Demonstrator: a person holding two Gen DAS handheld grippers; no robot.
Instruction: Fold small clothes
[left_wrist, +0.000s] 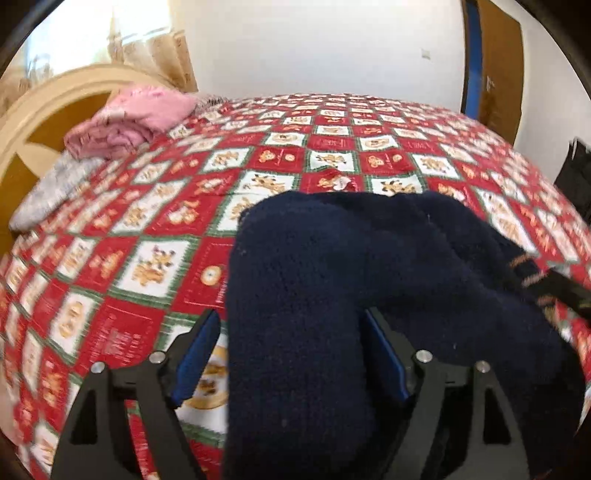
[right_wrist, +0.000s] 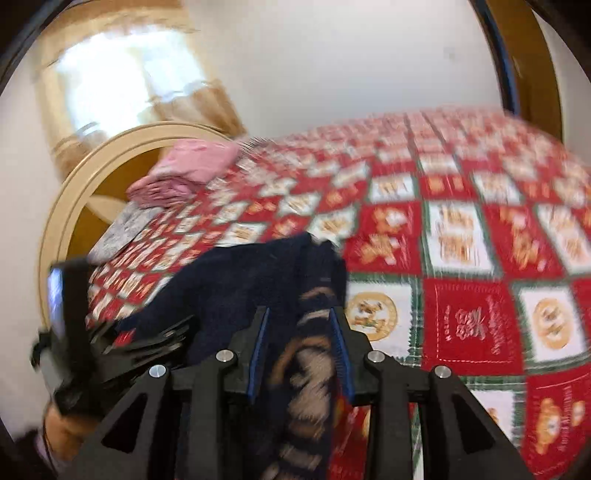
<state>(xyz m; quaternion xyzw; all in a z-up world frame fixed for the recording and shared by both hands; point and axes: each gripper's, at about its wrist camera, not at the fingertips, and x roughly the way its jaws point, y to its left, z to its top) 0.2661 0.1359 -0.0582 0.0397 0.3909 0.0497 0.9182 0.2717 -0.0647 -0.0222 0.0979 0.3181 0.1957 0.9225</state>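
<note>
A dark navy knit garment (left_wrist: 332, 280) with tan stripes at one end hangs over the red patchwork bedspread (left_wrist: 147, 236). My left gripper (left_wrist: 291, 321) is shut on a thick fold of it, the cloth bulging between the blue pads. My right gripper (right_wrist: 299, 317) is shut on the striped end of the same garment (right_wrist: 306, 369), which hangs between the pads. The left gripper (right_wrist: 110, 347) shows at the lower left of the right wrist view, with the navy cloth (right_wrist: 229, 284) stretched between the two.
Folded pink clothes (left_wrist: 136, 118) and a grey garment (left_wrist: 55, 184) lie at the bed's far left by the cream headboard (left_wrist: 22, 122). A white wall and wooden door (left_wrist: 498, 66) stand behind. The bedspread (right_wrist: 461, 258) extends to the right.
</note>
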